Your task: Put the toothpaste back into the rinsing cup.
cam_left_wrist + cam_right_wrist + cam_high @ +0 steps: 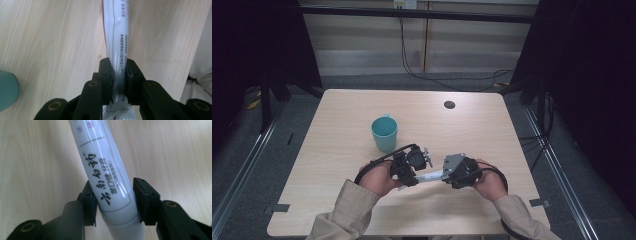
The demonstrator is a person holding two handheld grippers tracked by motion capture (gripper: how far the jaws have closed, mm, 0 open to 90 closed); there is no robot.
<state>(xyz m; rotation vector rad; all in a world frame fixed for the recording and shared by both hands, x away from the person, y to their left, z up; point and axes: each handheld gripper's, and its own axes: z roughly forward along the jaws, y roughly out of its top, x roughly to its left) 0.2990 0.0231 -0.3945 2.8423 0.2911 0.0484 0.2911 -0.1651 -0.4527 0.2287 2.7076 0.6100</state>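
A white tube (pixel 428 176) is held above the table (pixel 337 130) between both tools — near the teal cup (pixel 384 133). The left tool (pixel 119 75) is clamped on the tube's flat crimped end. The right tool (pixel 113 200) is set around the thick end — whether both pads press cannot be told.
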